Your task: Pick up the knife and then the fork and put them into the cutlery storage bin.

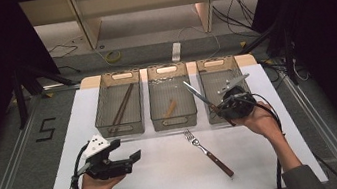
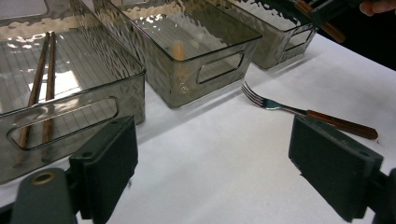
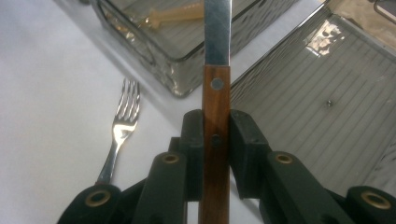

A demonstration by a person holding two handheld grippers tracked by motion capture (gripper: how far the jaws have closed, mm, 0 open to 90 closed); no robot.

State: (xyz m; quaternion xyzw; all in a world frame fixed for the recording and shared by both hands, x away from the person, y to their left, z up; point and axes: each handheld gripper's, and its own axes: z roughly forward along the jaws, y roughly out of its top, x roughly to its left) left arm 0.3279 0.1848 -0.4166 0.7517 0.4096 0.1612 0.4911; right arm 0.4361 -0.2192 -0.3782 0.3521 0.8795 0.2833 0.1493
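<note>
My right gripper (image 1: 219, 109) (image 3: 215, 140) is shut on the wooden handle of a table knife (image 1: 198, 94) (image 3: 216, 93). It holds the knife above the front edge of the right tray (image 1: 217, 63) (image 3: 327, 116), blade pointing up and left. A fork (image 1: 207, 152) (image 2: 280, 107) (image 3: 122, 122) with a wooden handle lies on the white table top, in front of the trays. My left gripper (image 1: 127, 150) (image 2: 219, 156) rests open at the front left, with nothing between its jaws and pointing toward the fork.
Three smoky clear trays stand in a row at the back. The left tray (image 1: 114, 76) (image 2: 70, 100) holds chopsticks (image 1: 122, 106) (image 2: 39, 88); the middle tray (image 1: 174, 122) (image 2: 205, 51) holds a small pale wooden utensil (image 1: 170, 108) (image 3: 175, 15). The white sheet (image 1: 168, 175) spreads in front.
</note>
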